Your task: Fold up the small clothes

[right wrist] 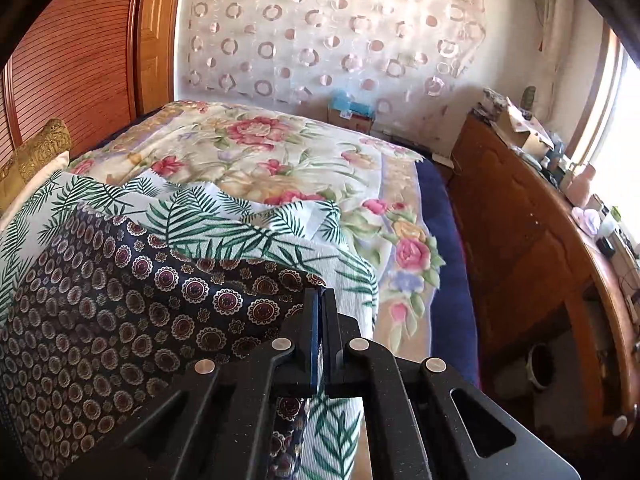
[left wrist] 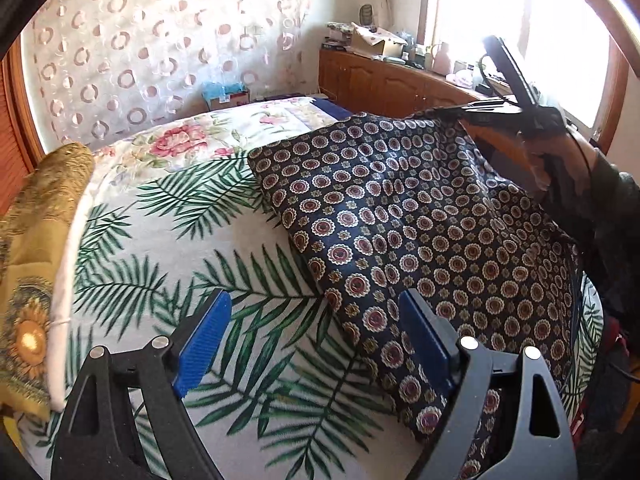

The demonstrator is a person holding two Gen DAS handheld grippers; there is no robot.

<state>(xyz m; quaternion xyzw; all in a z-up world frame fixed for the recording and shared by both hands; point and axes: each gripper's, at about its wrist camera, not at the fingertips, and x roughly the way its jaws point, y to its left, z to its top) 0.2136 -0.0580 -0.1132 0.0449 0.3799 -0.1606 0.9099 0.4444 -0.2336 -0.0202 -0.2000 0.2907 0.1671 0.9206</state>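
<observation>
Left hand-held gripper (left wrist: pixel 316 344) released above palm-leaf cloth (left wrist: pixel 168 240) on bed (right wrist: pixel 280 148), right hand-held gripper (right wrist: pixel 320 300) clenched, apparently on patterned dark garment (right wrist: pixel 120 300) corner.

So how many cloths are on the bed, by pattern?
Dark medallion cloth: 1
White palm-leaf cloth: 1
Rose-flower bedspread: 1
Gold sunflower cloth: 1
Total: 4

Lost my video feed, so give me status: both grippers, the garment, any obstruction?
Left gripper open, empty. Right gripper shut on dark medallion-print garment, corner lifted off palm-leaf cloth. Nothing in the way.
</observation>
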